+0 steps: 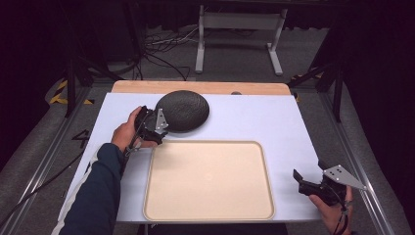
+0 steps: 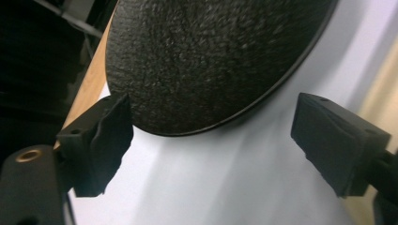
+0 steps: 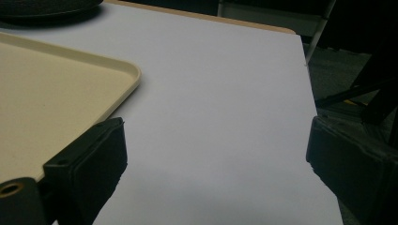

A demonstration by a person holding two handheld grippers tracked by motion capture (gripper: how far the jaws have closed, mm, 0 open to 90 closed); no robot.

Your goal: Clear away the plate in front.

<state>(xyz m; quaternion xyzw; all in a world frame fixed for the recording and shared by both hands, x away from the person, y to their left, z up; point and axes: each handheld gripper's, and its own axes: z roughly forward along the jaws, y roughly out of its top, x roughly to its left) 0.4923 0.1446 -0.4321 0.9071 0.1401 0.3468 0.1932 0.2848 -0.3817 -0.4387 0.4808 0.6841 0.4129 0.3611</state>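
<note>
While my left hand-held gripper [image 1: 164, 128] gapes beside it, 1 black plate [image 1: 182, 110] rests on the counter [image 1: 254, 120]. Likely stiff, rough-textured; grip its near rim. Right hand-held gripper [image 1: 299, 180] also apart, idle.

On the table [image 1: 274, 115], the tray [image 1: 208, 181] sits right before me; the round plate [image 1: 183, 110] lies beyond it at eleven o'clock.

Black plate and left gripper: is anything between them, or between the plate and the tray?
Nothing visible. The left gripper is open at the near rim of the black plate, with bare white table between the jaws. The beige tray lies just beside it, with nothing on it.
</note>
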